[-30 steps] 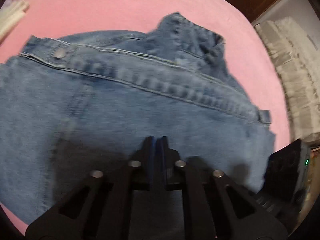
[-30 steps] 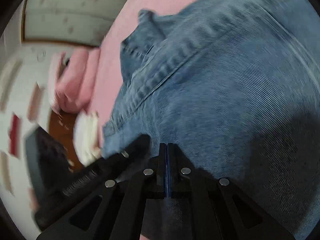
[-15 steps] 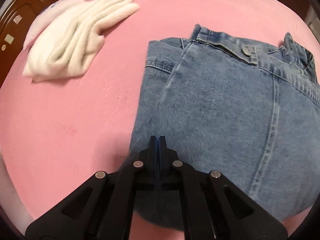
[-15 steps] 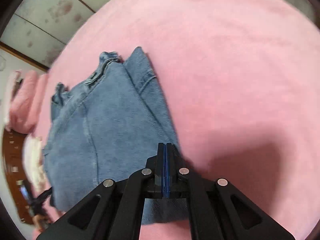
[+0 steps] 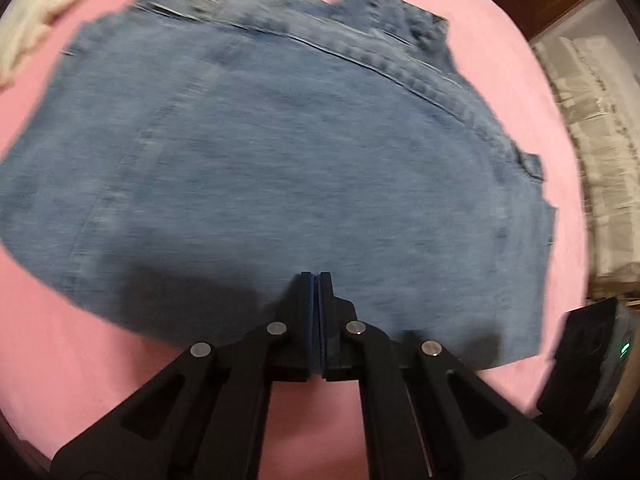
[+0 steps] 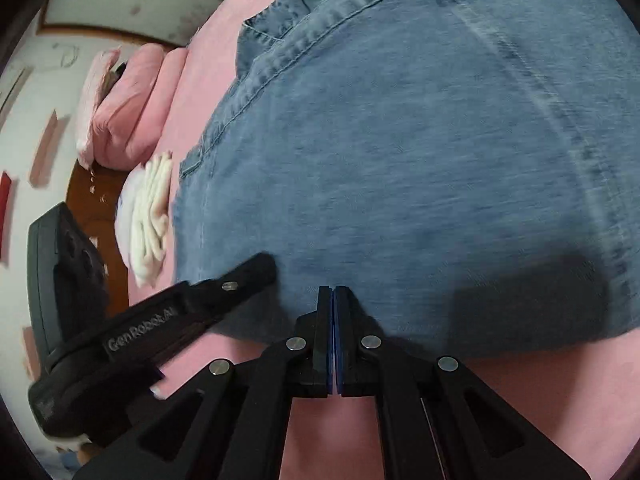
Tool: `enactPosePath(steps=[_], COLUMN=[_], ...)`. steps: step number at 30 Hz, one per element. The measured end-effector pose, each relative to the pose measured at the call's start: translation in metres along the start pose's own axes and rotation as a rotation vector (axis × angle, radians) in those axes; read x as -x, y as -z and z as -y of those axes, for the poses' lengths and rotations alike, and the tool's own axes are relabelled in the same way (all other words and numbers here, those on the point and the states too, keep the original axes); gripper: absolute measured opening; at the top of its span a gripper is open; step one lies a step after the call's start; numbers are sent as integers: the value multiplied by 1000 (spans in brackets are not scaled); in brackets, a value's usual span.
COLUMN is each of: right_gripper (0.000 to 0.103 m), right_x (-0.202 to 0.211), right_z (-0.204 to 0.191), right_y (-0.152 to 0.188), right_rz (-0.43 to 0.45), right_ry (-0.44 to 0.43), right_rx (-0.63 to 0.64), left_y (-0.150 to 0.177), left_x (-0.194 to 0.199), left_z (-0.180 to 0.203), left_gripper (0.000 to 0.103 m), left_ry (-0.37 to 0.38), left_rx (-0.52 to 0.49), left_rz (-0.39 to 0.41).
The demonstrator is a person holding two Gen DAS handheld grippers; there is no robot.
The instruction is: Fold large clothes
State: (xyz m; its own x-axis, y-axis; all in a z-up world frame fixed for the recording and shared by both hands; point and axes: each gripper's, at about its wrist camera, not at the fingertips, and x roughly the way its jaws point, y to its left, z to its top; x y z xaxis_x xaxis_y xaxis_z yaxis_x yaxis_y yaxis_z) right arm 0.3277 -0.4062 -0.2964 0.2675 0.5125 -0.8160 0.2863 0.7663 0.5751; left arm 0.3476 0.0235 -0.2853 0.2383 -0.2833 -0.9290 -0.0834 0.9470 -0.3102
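A folded blue denim garment [image 5: 304,160] lies flat on a pink bed sheet [image 5: 60,360]; it also fills the right wrist view [image 6: 420,168]. My left gripper [image 5: 318,280] is shut and empty, its tips over the garment's near edge. My right gripper [image 6: 333,294] is shut and empty, also over the near edge. The left gripper shows at the left of the right wrist view [image 6: 256,272], its tips on the denim.
A folded white cloth [image 6: 150,216] lies on the bed left of the denim and shows in the left wrist view [image 5: 36,12]. Pink pillows [image 6: 124,108] sit beyond it. White stacked fabric [image 5: 600,152] lies off the bed to the right.
Both grippers swung away to the garment's sides half a second ago and have come back over its near edge. Both stay shut. The garment lies the same.
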Motion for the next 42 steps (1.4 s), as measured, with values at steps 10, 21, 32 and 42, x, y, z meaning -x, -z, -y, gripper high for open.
enactPosePath(steps=[10,21,32,42], right_gripper=[0,0,0,0], right_x=[151,99,-66,-168], right_z=[152,26,-102,-135], right_y=[-25,-28,-116,-182], right_rz=[178,241,-46,-252], right_ry=[342,347,292,481], right_rx=[-141,-195,17,114], left_y=[6,16,17,57], left_x=[23,24,20,28], left_z=[-175,-181,-199,-241], left_gripper=[4,5,5,16], left_ry=[-288,-272,-147,193], left_rx=[335,399,422,656], left_rz=[-6,49,49,31])
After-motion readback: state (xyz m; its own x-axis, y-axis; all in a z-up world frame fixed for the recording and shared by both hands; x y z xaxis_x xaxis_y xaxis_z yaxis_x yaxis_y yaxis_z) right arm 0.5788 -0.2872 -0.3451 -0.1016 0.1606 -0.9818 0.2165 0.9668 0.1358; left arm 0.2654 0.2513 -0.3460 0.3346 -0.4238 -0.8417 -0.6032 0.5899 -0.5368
